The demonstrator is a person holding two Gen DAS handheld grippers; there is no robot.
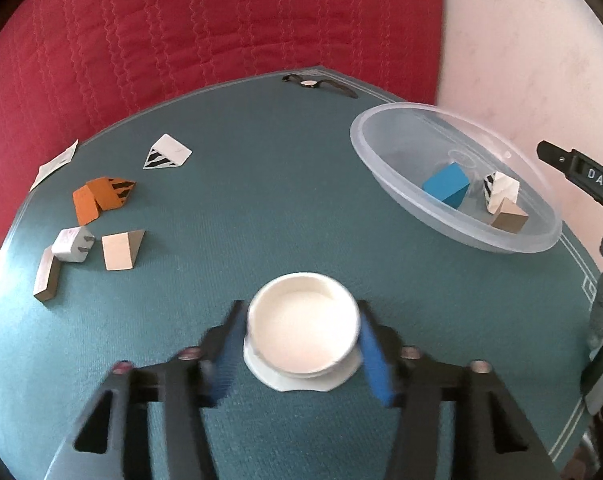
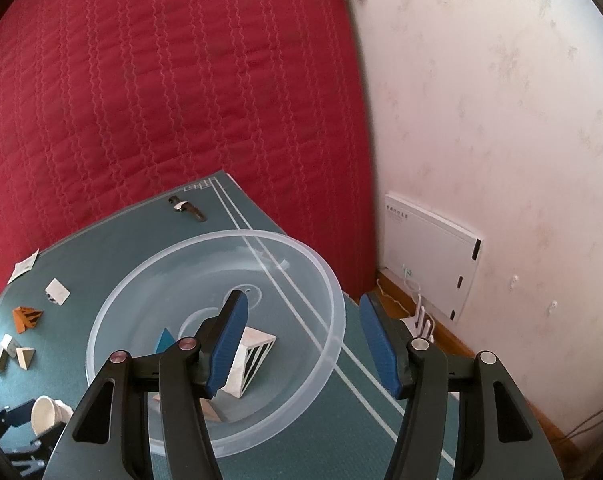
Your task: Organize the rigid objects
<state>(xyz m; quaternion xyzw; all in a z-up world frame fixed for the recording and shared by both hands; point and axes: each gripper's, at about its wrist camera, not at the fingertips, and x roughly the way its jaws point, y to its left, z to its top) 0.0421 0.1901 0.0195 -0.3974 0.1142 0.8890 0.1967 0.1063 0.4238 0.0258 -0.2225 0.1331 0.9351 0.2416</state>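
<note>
My left gripper (image 1: 303,346) is shut on a white round cup (image 1: 303,330), its blue pads against both sides, above the teal mat (image 1: 261,184). The cup also shows in the right wrist view (image 2: 49,414). A clear plastic bowl (image 1: 377,160) at the right holds a blue block (image 1: 447,188), a zebra-striped white block (image 1: 499,190) and a tan block (image 1: 509,216). My right gripper (image 2: 301,344) is open and empty, straddling the bowl's right rim (image 2: 333,280), with the zebra-striped block (image 2: 251,356) below it.
On the mat's left lie a zebra-striped wedge (image 1: 167,153), orange tiger-striped blocks (image 1: 101,196), a white plug adapter (image 1: 71,244), a pale wedge (image 1: 121,250) and a brown block (image 1: 47,278). A wristwatch (image 1: 315,83) lies at the far edge. A red quilt (image 1: 181,40) lies behind.
</note>
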